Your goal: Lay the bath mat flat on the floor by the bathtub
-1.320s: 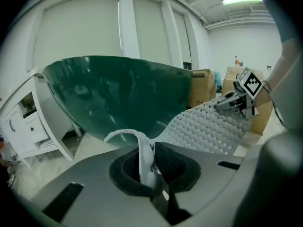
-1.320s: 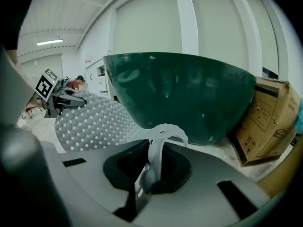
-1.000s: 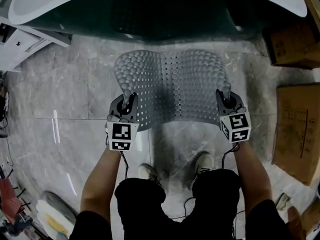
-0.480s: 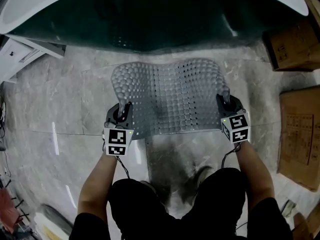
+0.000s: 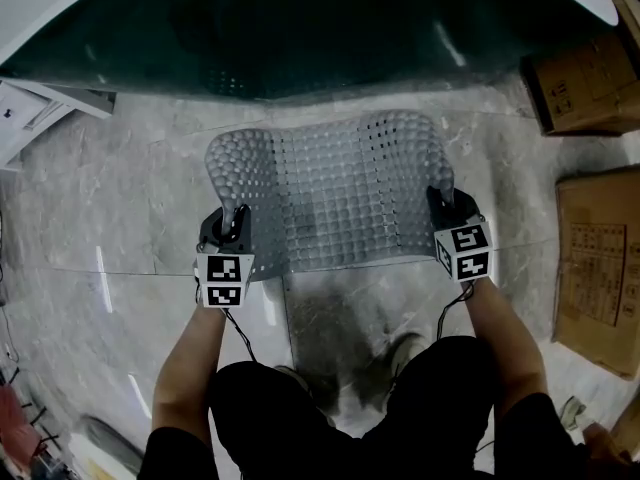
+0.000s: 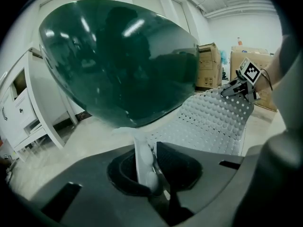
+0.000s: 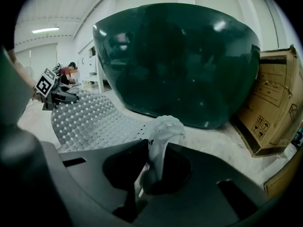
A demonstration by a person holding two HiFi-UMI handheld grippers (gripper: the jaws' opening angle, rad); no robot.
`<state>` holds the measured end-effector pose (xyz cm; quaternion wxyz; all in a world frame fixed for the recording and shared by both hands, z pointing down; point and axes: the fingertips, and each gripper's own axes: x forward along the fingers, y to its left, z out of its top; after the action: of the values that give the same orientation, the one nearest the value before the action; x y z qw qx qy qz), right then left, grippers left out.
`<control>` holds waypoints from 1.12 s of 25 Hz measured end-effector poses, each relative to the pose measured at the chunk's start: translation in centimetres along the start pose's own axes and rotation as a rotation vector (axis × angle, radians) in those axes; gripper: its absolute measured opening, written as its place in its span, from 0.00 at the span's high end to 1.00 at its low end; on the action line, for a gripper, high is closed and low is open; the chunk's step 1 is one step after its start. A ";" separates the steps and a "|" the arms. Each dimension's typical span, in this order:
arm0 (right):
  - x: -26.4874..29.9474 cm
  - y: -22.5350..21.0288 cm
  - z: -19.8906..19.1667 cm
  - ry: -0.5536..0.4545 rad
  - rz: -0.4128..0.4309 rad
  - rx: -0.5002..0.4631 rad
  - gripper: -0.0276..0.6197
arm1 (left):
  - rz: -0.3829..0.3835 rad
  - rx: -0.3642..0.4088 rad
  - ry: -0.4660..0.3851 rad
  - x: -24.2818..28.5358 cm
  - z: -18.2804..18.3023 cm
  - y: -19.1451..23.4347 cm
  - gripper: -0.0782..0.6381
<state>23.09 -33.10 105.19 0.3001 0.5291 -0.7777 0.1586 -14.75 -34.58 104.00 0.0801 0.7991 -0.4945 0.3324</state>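
By the bathtub (image 5: pixel 300 28) | left gripper (image 5: pixel 238 218) is pinching bath mat (image 5: pixel 340 193) corner, jaws just easing wider | right gripper (image 5: pixel 443 196) is clamping opposite corner.

Left gripper (image 6: pixel 150 176) with jaws just eased wider and a corner of the white studded bath mat (image 6: pixel 213 122) between them, dark green bathtub (image 6: pixel 123 60) close beyond, right gripper (image 6: pixel 227 91) at the mat's far corner, cardboard boxes (image 6: pixel 209 65) behind, white cabinet (image 6: pixel 23 112) at left
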 end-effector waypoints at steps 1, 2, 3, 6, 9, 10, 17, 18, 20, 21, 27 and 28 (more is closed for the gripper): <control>0.1 0.0 -0.1 0.007 -0.006 -0.008 0.91 | 0.006 -0.004 0.009 0.1 -0.4 0.2 0.79; 0.3 0.1 -0.3 0.015 -0.011 -0.015 0.91 | 0.014 -0.008 0.019 0.2 -0.8 0.4 0.79; 0.5 0.2 -0.4 0.024 -0.016 -0.020 0.91 | 0.022 -0.013 0.028 0.3 -1.2 0.6 0.79; 0.9 0.1 -1.0 0.046 -0.036 -0.011 0.90 | 0.031 -0.027 0.045 0.8 -2.0 1.0 0.79; 0.6 -0.7 -1.7 0.055 -0.055 0.008 0.91 | 0.028 -0.020 0.053 1.3 -2.0 0.6 0.79; 0.6 -0.9 -1.9 0.059 -0.060 0.016 0.91 | 0.027 -0.019 0.054 1.5 -2.0 0.6 0.79; 0.8 -0.7 -2.3 0.083 -0.074 0.062 0.90 | 0.040 -0.053 0.063 1.4 -2.2 1.8 0.78; 0.8 -0.8 -2.4 0.083 -0.080 0.064 0.90 | 0.050 -0.054 0.064 1.3 -2.4 1.9 0.78; 0.6 -1.1 -2.5 0.085 -0.095 0.065 0.89 | 0.074 -0.056 0.069 1.0 -2.7 2.1 0.77; 0.6 -1.2 -2.5 0.088 -0.103 0.064 0.88 | 0.085 -0.055 0.072 0.9 -2.8 2.2 0.76; 0.5 -2.0 -2.8 0.100 -0.137 0.089 0.79 | 0.125 -0.069 0.081 0.6 -3.3 3.1 0.71; 0.5 -2.2 -2.9 0.103 -0.144 0.097 0.78 | 0.134 -0.072 0.085 0.6 -3.5 3.3 0.70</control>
<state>25.81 -32.65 107.53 0.3244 0.5885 -0.7127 0.2012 -18.93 -35.04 106.36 0.1071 0.7462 -0.5544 0.3526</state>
